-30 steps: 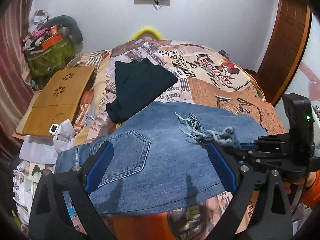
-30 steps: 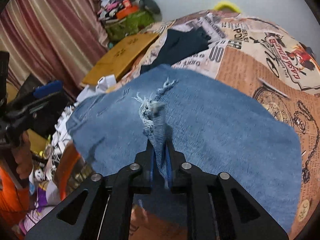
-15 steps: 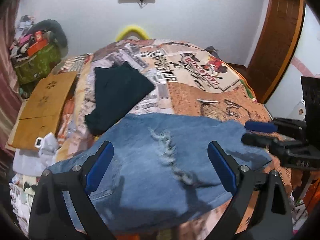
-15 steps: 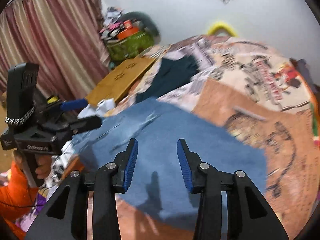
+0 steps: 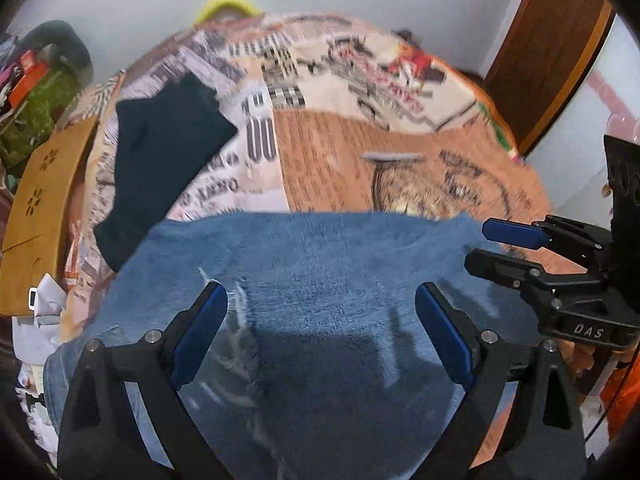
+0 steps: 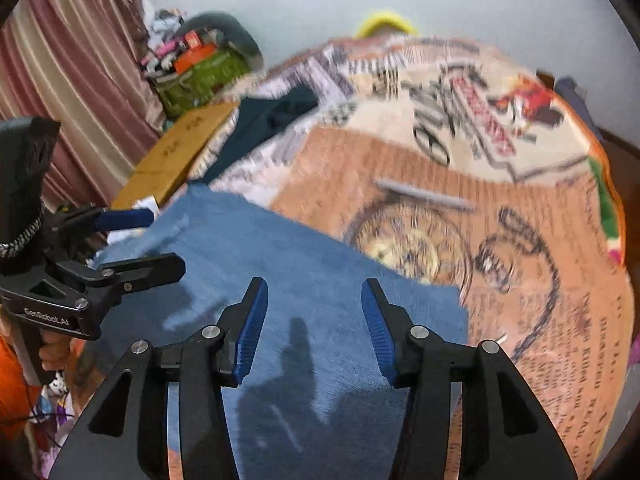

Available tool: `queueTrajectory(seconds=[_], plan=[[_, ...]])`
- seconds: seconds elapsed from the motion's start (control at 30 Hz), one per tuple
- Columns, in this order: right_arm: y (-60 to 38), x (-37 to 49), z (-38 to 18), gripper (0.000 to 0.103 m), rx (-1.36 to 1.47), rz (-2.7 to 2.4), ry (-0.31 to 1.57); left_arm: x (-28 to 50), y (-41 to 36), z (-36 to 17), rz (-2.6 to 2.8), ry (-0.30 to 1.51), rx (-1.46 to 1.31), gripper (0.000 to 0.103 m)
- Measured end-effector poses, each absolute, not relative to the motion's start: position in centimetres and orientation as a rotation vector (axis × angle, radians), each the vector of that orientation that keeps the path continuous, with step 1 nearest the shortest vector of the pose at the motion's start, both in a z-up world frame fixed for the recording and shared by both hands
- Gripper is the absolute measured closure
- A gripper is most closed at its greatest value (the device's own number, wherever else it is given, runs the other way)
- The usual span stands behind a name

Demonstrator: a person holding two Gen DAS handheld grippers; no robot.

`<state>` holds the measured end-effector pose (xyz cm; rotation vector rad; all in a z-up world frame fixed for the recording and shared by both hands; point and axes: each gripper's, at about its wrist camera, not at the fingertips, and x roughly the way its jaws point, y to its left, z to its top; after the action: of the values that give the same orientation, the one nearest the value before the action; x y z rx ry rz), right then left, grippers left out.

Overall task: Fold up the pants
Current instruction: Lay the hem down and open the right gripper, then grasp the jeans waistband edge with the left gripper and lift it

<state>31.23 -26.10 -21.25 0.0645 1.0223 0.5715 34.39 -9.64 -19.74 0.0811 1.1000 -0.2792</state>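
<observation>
Blue jeans (image 5: 320, 280) lie folded across the lower centre of both views, on a printed bedspread (image 6: 500, 240). The left gripper (image 5: 320, 336) hovers above them, jaws wide apart and empty. The right gripper (image 6: 314, 320) is opening, nothing between its jaws. Released denim could spring back or slide, undoing the fold.

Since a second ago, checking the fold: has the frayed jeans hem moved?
Yes. The right claw, jaws opening and empty, dropped the frayed hem; it now lies on the jeans, farther from the black garment.
</observation>
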Motion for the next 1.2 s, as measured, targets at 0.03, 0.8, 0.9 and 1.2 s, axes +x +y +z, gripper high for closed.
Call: queueTrajectory(seconds=[0.03, 0.8, 0.9, 1.2], plan=[[-26.1, 31.3, -22.1, 0.058, 0.066, 0.573, 1.052, 34.5, -9.9, -20.4, -0.270, 1.118, 0.095, 0.007], [-30.2, 24.6, -24.4, 0.047, 0.027, 0.486, 1.071, 29.6, -8.0, -22.4, -0.210, 1.110, 0.153, 0.002], [-30.7, 23.6, -24.3, 0.047, 0.030, 0.466, 1.062, 28.5, -7.5, -22.1, -0.200, 1.086, 0.156, 0.002], [-30.8, 22.4, -23.2, 0.046, 0.022, 0.398, 1.044, 25.7, -4.9, -20.4, -0.157, 1.031, 0.128, 0.003]])
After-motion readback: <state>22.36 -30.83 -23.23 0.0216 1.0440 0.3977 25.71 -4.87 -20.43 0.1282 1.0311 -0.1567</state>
